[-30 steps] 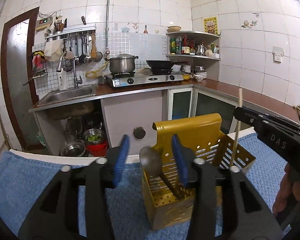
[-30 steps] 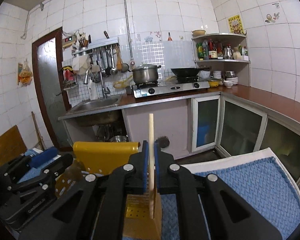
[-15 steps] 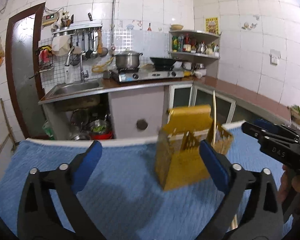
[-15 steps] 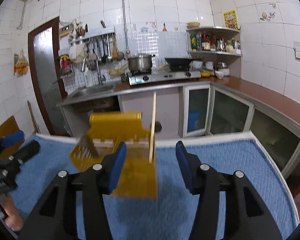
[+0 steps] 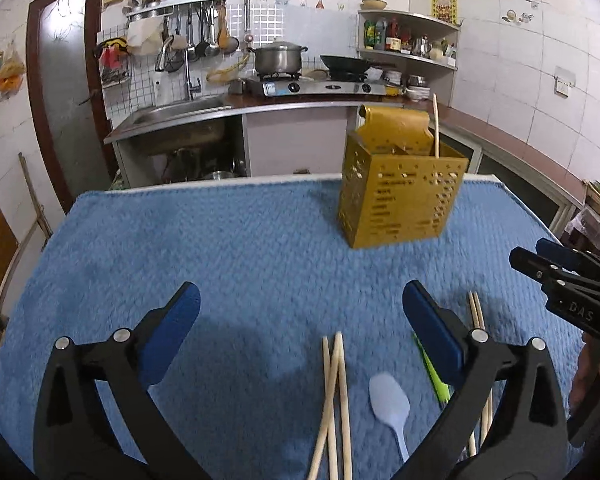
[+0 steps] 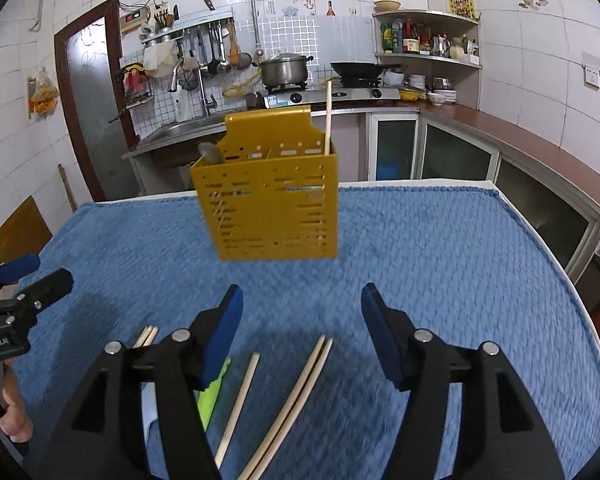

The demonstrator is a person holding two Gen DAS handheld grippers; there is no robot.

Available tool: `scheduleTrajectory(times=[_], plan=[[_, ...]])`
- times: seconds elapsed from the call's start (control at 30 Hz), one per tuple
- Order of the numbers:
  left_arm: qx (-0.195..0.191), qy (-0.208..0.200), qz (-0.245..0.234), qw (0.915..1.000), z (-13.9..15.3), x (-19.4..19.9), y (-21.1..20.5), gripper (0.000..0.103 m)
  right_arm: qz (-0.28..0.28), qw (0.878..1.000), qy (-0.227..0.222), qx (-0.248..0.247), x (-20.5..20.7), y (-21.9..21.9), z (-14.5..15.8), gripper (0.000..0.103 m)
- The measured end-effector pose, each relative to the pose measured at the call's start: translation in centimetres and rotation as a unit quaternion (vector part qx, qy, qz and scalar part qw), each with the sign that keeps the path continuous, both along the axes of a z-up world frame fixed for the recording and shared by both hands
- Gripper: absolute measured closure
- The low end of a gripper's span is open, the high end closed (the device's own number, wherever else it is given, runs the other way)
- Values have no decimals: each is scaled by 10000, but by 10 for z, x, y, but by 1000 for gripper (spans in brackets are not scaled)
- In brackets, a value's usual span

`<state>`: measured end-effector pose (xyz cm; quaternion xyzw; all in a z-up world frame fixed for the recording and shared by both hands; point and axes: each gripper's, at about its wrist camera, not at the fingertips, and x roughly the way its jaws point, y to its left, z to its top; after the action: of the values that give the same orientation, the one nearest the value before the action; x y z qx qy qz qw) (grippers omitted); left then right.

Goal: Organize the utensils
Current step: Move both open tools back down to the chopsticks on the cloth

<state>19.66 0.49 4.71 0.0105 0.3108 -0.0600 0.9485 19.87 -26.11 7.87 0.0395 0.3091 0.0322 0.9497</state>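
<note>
A yellow perforated utensil holder (image 5: 400, 196) (image 6: 270, 208) stands upright on the blue mat. One wooden chopstick (image 5: 435, 126) (image 6: 328, 118) stands in its right compartment, and a metal spoon (image 6: 209, 152) pokes out at its left. My left gripper (image 5: 300, 328) is open and empty above loose chopsticks (image 5: 334, 400) and a pale blue plastic spoon (image 5: 390, 404). My right gripper (image 6: 300, 328) is open and empty above more chopsticks (image 6: 296, 396) and a green utensil (image 6: 214, 392). The green utensil (image 5: 432, 372) also lies by the left gripper's right finger.
The blue mat (image 5: 220, 260) (image 6: 460, 260) covers the table. Its far edge lies just behind the holder. Another chopstick pair (image 5: 476, 312) lies right of the left gripper. Kitchen counter, sink and stove stand beyond the table.
Both grippers have opened and pulled back from the holder. The right gripper let go of the chopstick, which now stands in the holder. The left gripper's spoon stays in the holder.
</note>
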Motion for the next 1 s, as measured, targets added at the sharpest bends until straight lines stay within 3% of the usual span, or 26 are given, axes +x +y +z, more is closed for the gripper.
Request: scheduleTrajectory(times=[0.47, 0.67, 0.9, 1.0], plan=[[4, 170, 133, 9998, -34, -6, 0, 5, -105, 9993, 128, -322, -9, 4, -40, 37], [194, 339, 88, 9992, -49, 3, -1, 5, -322, 9980, 507, -198, 4, -9, -64, 37], [137, 654, -10, 9978, -64, 11, 0, 6, -429, 9963, 734, -149, 12, -12, -75, 37], [-27, 823, -85, 9966, -68, 14, 3, 18, -455, 9961, 739, -185, 13, -11, -76, 38]])
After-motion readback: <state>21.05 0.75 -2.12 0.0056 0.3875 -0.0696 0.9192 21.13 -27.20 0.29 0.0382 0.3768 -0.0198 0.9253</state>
